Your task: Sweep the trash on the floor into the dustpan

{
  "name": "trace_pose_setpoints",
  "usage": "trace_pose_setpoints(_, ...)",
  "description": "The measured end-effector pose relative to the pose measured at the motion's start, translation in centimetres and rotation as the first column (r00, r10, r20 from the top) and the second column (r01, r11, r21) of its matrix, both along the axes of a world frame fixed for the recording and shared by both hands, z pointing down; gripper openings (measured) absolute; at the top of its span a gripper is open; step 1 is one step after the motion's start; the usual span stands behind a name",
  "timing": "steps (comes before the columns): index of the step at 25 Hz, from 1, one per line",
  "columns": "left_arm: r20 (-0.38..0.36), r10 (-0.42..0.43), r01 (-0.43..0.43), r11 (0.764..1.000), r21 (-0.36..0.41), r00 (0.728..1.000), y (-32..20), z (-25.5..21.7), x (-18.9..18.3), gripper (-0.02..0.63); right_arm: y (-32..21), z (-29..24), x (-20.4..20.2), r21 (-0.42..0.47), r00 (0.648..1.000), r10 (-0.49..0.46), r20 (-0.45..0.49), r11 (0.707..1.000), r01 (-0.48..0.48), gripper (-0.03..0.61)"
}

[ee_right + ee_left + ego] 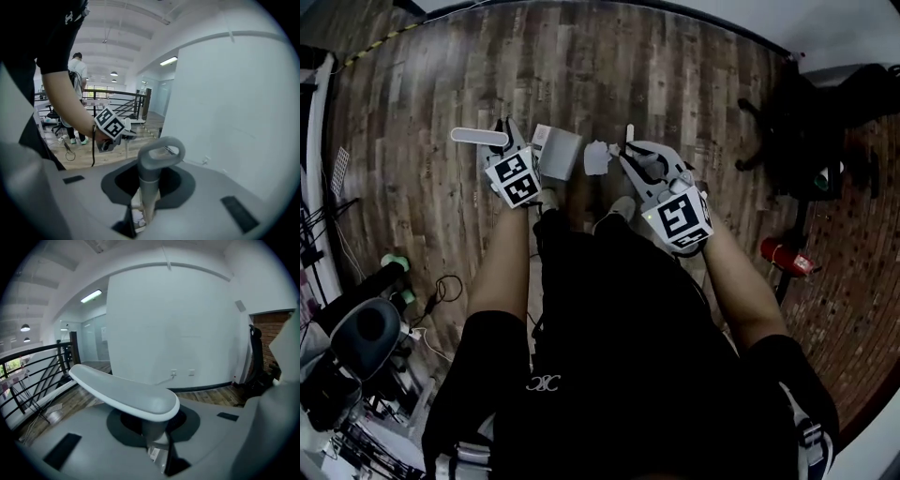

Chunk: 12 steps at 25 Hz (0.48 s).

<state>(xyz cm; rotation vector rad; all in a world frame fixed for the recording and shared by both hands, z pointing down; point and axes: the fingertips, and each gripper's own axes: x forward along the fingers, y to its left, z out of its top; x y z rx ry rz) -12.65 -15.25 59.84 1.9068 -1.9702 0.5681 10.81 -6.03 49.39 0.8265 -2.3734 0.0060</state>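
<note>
**Head view: both grippers clamped on upright handles**

Head view, closest in: a black shirt fills the bottom, bare forearms reaching out from it; the left gripper is closed tight on a flat-topped handle, and the left gripper view has the jaws pressed onto the stem under that long flat top; the right gripper is closed round a loop-topped handle, its shaft pinched between the jaws in the right gripper view. Down past the grippers, two pale shoes on the wooden floor; just beyond the toes the grey dustpan sits under the left gripper; a white crumpled piece of trash lies just beside it, outside it, near the right gripper's tips. Further off to the right, a red canister and a black office chair; farthest of all, a plain white wall.
</note>
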Motion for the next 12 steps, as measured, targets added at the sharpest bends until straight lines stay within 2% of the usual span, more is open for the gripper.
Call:
trace_pose_setpoints(6, 0.0, 0.129, -0.129, 0.99, 0.051, 0.992, 0.7, -0.4, -0.8, 0.051, -2.0, -1.1, -7.5, 0.018, 0.999, -0.011, 0.048, 1.0, 0.01, 0.067)
trace_pose_setpoints(12, -0.022, 0.173, -0.172, 0.985, 0.03, 0.985, 1.4, -0.4, -1.5, 0.051, -1.8, -3.2, -13.2, 0.028, 0.993, -0.005, 0.116, 1.0, 0.001, 0.067)
